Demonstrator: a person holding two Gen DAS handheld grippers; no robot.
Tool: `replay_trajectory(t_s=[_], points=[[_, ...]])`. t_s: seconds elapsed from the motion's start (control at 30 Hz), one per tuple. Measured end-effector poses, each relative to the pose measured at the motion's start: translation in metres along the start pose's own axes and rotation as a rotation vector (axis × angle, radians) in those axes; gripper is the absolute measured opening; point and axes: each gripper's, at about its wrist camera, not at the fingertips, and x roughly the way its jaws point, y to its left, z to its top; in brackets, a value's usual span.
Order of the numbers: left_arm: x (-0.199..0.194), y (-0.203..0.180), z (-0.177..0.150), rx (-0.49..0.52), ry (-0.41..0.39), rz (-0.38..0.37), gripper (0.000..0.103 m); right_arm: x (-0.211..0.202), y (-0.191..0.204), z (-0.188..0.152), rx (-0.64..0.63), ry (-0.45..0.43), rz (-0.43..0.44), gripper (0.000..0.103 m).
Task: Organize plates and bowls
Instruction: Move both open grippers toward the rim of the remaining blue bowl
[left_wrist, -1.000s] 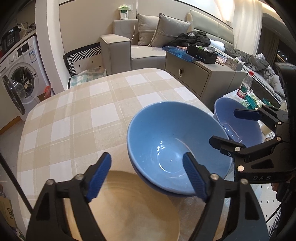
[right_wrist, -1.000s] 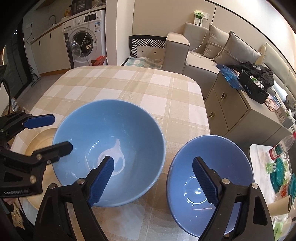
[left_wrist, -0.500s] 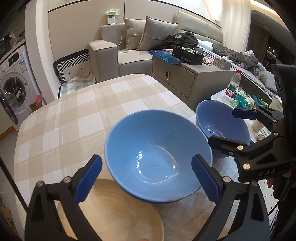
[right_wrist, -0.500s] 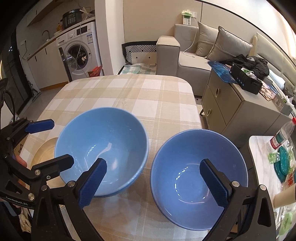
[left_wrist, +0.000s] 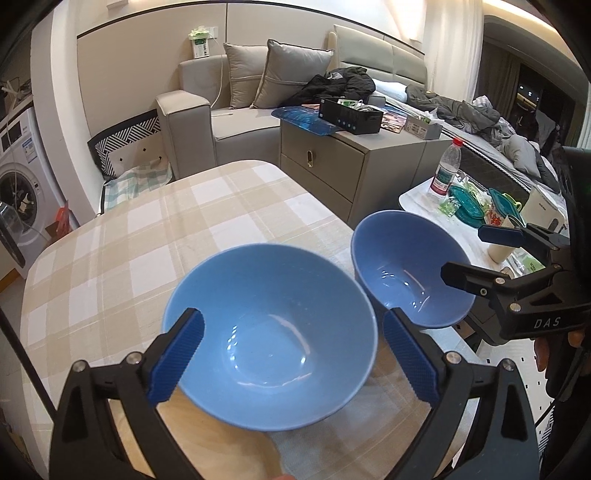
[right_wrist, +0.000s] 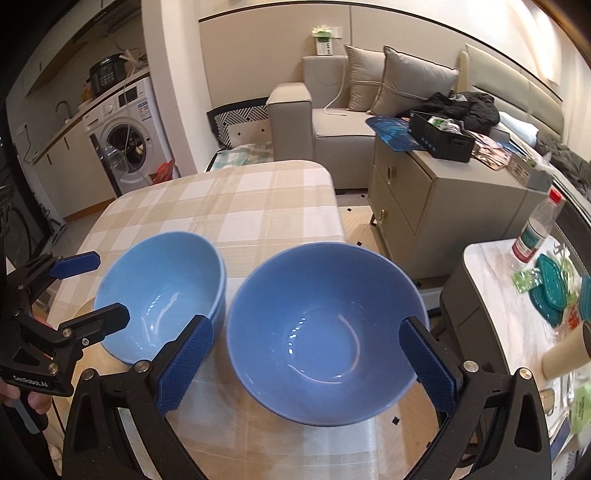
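Note:
Two blue bowls stand on the checked table (left_wrist: 147, 229). The nearer left bowl (left_wrist: 269, 332) (right_wrist: 162, 295) looks nested in a second one and overlaps a beige plate (left_wrist: 214, 443). My left gripper (left_wrist: 293, 356) (right_wrist: 109, 288) is open; its blue pads (left_wrist: 177, 354) stand on either side of that bowl, not pressing on it. The right bowl (right_wrist: 325, 332) (left_wrist: 406, 273) sits by the table's right edge. My right gripper (right_wrist: 306, 365) (left_wrist: 467, 254) is wide open above its near side, and both pads (right_wrist: 424, 365) stay off it.
A grey cabinet (right_wrist: 424, 206) stands just right of the table. Nearer, a white side table (right_wrist: 491, 288) carries a water bottle (right_wrist: 535, 229), teal lids and a paper cup (right_wrist: 569, 350). A sofa (left_wrist: 236, 122) and a washing machine (right_wrist: 125, 147) lie beyond.
Both grippers' jaws have spread wider. Each gripper has drawn back and swung rightward, so its bowl now sits centred between its fingers. The bowls and plate have stayed put.

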Motion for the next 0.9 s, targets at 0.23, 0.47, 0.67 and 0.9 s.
replay_trajectory(t_s=[0.23, 0.47, 0.67, 0.9], points=[[0.009, -0.019, 0.008, 0.028, 0.012, -0.012, 0.098, 0.000, -0.018, -0.011, 0.035, 0.015, -0.006, 0.102], [0.021, -0.036, 0.016, 0.054, 0.025, -0.035, 0.098, 0.000, -0.035, -0.020, 0.065, 0.026, -0.020, 0.102], [0.031, -0.047, 0.020, 0.068, 0.041, -0.049, 0.098, 0.004, -0.045, -0.025, 0.082, 0.042, -0.024, 0.102], [0.041, -0.054, 0.023, 0.073, 0.061, -0.056, 0.098, 0.013, -0.052, -0.028, 0.093, 0.059, -0.020, 0.102]])
